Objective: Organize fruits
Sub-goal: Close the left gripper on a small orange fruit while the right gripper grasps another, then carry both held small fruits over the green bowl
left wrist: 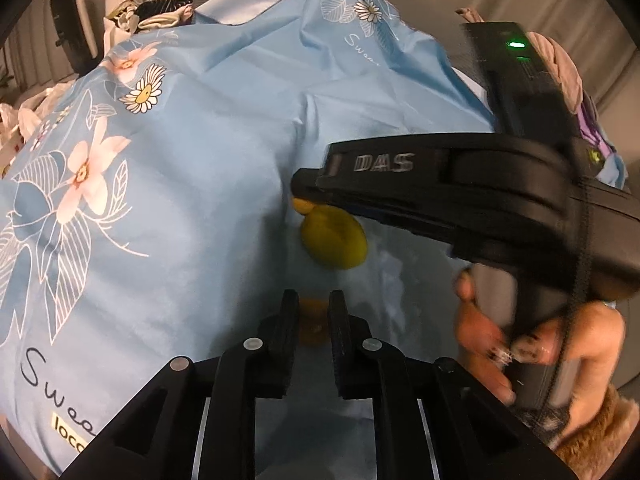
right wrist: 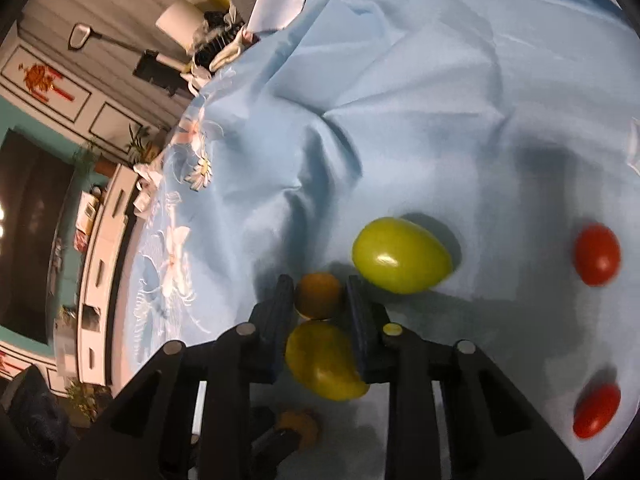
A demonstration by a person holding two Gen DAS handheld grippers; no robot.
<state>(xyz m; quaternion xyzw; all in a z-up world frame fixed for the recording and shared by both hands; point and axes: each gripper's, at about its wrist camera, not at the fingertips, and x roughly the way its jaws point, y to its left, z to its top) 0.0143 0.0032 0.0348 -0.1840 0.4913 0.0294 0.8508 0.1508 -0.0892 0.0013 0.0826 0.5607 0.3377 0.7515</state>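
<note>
My left gripper (left wrist: 314, 300) is shut on a small orange fruit (left wrist: 312, 322) just above the blue flowered cloth (left wrist: 192, 140). In the right wrist view this gripper's tip (right wrist: 280, 434) shows at the bottom with its orange fruit (right wrist: 300, 420). My right gripper (right wrist: 318, 284) is shut on another small orange fruit (right wrist: 318, 294) at its tips. A yellow mango-shaped fruit (right wrist: 324, 362) lies under its fingers, further back. From the left wrist view the right gripper (left wrist: 300, 192) reaches in from the right over that yellow fruit (left wrist: 334, 240). A yellow-green oval fruit (right wrist: 400, 254) lies just right of the right gripper.
Two red fruits (right wrist: 596, 254) (right wrist: 596, 410) lie on the cloth (right wrist: 420, 100) at the right. A hand (left wrist: 492, 340) holds the right gripper's handle. Crumpled clothes (left wrist: 160, 4) are heaped beyond the cloth. A white cabinet (right wrist: 104, 248) stands past the cloth's left edge.
</note>
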